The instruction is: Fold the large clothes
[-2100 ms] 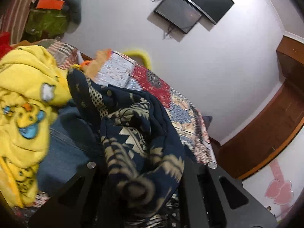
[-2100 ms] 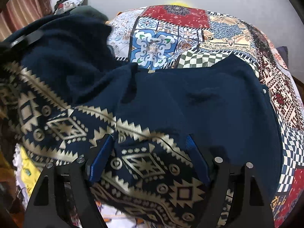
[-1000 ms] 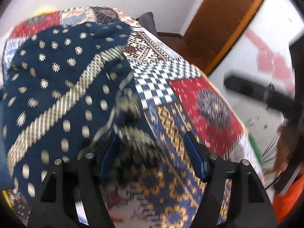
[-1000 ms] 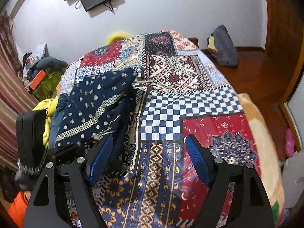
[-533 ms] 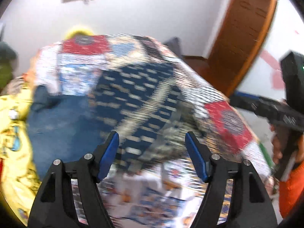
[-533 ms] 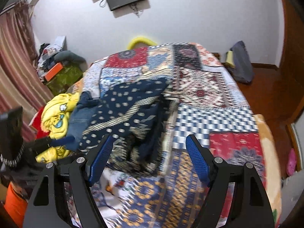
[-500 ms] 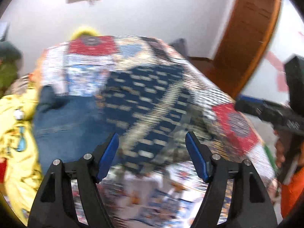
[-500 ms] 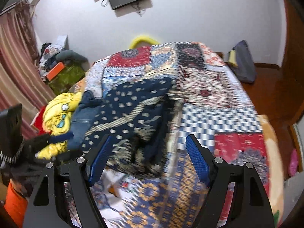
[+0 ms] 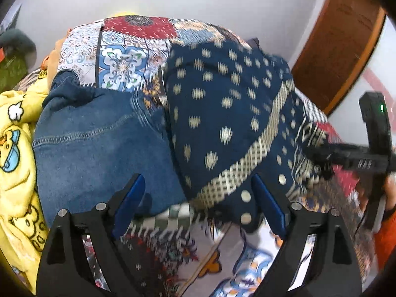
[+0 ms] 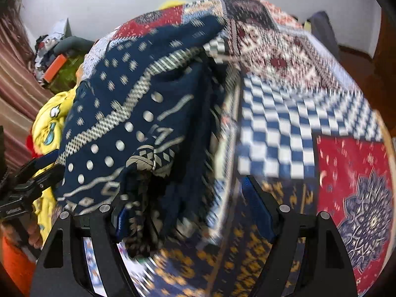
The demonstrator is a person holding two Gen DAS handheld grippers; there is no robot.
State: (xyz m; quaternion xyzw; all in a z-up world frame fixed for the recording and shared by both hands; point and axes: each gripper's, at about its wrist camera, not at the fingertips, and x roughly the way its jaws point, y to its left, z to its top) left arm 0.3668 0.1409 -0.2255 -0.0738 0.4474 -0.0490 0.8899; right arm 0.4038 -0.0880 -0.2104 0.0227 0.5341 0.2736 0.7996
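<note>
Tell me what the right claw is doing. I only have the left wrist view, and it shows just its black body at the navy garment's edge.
Observer: The right claw is wide open, with nothing clamped.
Operator: Is any cloth between its fingers?
Observer: Yes. The bunched edge of the navy patterned garment covers the tip of one finger. The other finger sits over bare quilt.
Operator: Is the garment lying flat on that side?
Observer: No. That side is heaped in dark, plain folds that rise above the quilt.
</note>
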